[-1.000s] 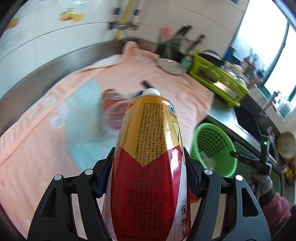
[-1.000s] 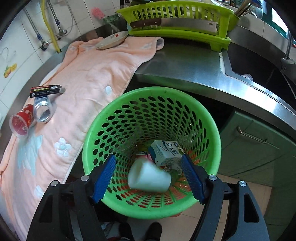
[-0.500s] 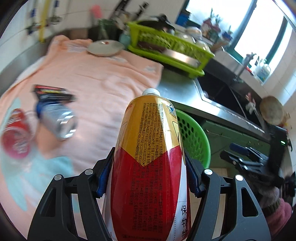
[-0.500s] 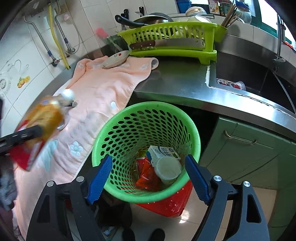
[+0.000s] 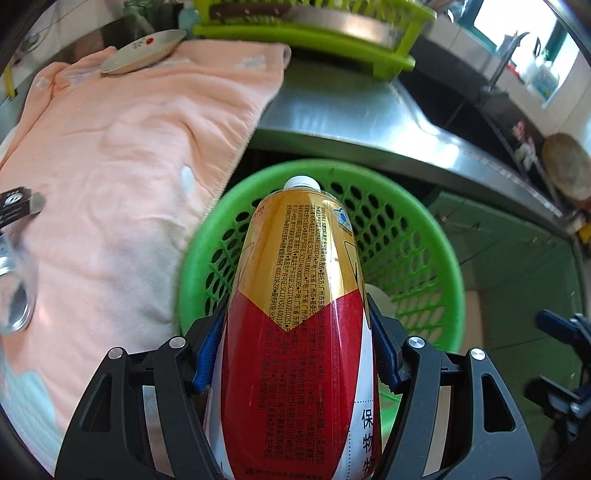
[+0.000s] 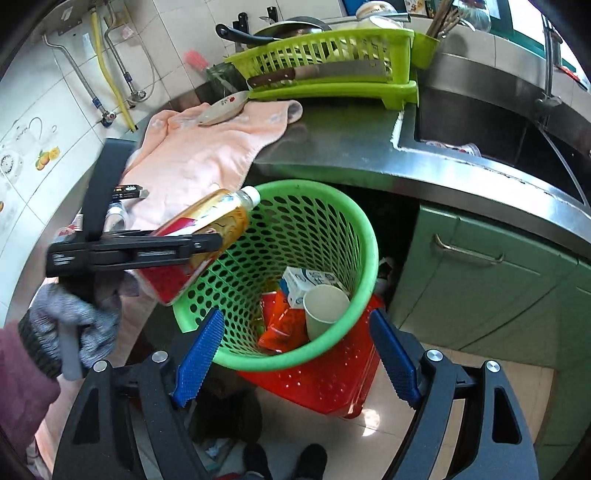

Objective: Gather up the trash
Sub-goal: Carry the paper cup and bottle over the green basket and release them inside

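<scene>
the left gripper (image 5: 295,354) is pinching a red-and-gold bottle (image 5: 299,314), tilting it cap-first over the rim of the green basket (image 6: 354,229) beside the surface (image 6: 354,147); the right gripper (image 6: 295,354) is hovering spread wide, holding nothing, before the basket.

White tiled wall (image 6: 66,122) with pipes, steel table (image 6: 351,147), green cabinets (image 6: 480,280), beige tiled floor (image 6: 369,439); daylight probably from a window (image 5: 517,22).
</scene>
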`<state>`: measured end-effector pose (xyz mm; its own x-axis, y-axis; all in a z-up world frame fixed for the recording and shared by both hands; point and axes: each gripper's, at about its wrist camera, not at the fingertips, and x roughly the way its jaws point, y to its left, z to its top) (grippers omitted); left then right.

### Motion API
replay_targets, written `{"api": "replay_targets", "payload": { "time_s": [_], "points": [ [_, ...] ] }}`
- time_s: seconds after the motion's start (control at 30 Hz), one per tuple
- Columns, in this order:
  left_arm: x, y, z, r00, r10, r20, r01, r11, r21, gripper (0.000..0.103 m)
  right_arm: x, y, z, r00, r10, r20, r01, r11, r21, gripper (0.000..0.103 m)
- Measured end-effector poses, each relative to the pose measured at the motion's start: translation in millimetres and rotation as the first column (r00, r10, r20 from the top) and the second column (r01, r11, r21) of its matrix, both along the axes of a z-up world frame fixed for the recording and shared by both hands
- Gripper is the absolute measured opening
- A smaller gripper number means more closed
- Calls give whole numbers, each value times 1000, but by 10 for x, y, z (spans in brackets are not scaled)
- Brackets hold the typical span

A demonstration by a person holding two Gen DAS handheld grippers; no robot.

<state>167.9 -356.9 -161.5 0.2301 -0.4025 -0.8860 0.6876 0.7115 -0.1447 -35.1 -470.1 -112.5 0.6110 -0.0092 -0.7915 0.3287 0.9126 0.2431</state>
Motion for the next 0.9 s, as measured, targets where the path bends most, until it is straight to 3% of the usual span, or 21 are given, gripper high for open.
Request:
{"api": "replay_targets", "payload": {
  "time_s": [0.1, 0.33, 0.6, 0.67, 0.9],
  "points": [
    [3, -82, -133, 1000, 0, 1, 0, 999, 39, 66, -32, -31, -38, 1000, -5, -10, 5, 1000, 7, 78],
    [59, -16, -241, 999, 34, -26, -33, 999, 40, 67, -71, -68, -63, 1000, -22, -20, 22, 1000, 13, 78],
    [74, 198, -181, 997, 60, -51, -61, 998, -17, 69, -23, 43, -20, 1000, 1, -6, -1, 1000, 5, 78],
    [73, 265, -148, 997, 69, -46, -71, 997, -41, 78, -9, 83, -9, 1000, 6, -3, -6, 1000, 7, 78],
    [31, 453, 14, 994, 95, -48, -100, 990, -102, 78, 8, 248, 63, 999, 32, 12, -32, 999, -8, 78]
  ]
}}
